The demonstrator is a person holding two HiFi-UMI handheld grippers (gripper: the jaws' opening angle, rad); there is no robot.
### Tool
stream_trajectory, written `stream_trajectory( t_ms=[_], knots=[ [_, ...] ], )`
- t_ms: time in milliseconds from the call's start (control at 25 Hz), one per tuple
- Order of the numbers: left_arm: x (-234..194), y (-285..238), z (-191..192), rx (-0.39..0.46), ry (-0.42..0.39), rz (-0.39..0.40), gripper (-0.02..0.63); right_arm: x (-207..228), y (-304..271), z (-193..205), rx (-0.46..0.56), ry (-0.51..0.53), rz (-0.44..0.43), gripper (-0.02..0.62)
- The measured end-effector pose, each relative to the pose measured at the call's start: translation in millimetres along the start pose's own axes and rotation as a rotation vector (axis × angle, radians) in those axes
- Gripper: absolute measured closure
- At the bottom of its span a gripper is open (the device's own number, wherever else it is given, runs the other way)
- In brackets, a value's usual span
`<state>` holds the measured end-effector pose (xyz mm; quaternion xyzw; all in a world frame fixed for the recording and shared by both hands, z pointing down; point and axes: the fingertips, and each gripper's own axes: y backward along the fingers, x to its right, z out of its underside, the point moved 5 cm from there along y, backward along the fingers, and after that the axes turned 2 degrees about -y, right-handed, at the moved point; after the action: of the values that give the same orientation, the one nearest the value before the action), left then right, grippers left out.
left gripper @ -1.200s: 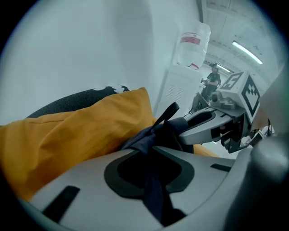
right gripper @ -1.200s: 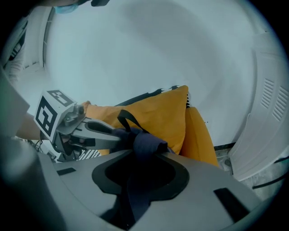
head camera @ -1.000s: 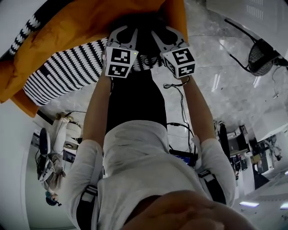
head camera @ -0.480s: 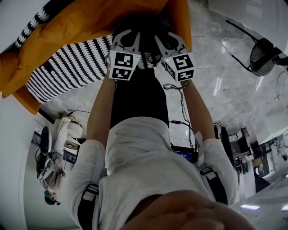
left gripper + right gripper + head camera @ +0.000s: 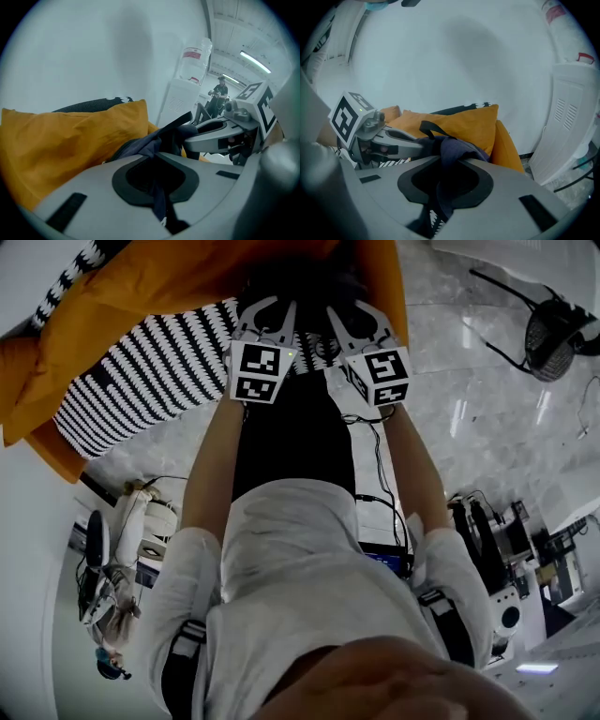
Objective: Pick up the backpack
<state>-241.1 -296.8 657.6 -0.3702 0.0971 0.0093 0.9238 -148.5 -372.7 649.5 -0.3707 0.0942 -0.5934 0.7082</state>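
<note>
Left gripper (image 5: 272, 306): clamped shut on a fold of the dark backpack (image 5: 302, 279). In the left gripper view the navy fabric runs straight down through the closed jaws. A second ago those jaws were a touch wider, so they've pinched in since.
Right gripper (image 5: 354, 317): also biting backpack fabric, but a thicker bunch, so its jaws stand a little apart around it. They've been closing over the last second too, with the cloth between them.
Backpack: at the top of the head view, up against the orange cushion (image 5: 159, 287), held by both grippers at once.
Versus a second ago: the grippers are still side by side with the arms stretched out the same way. They sit slightly lower and further right in the head view, and a bit more of the dark bag shows above them.
Blanket (image 5: 141, 371): black-and-white stripes, right beside the cushion and left of the left gripper. It looks the same as before.
Chair (image 5: 553, 329): on the pale floor (image 5: 469, 418) at upper right, now nearer the corner of the head view than it was.
Dispenser (image 5: 178, 101): white, bottle on top, behind the cushion in the left gripper view.
</note>
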Motion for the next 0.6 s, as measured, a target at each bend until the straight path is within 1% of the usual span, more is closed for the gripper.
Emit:
stream_trajectory(
  t_ms=[240, 600],
  knots=[
    [-5, 60, 25, 0.031, 0.024, -0.017, 0.588, -63, 16, 6, 0.020, 0.036, 0.018, 0.512],
    [6, 117, 73, 0.060, 0.031, 0.003, 0.588, -133, 44, 38, 0.025, 0.123, 0.057, 0.512]
  ],
)
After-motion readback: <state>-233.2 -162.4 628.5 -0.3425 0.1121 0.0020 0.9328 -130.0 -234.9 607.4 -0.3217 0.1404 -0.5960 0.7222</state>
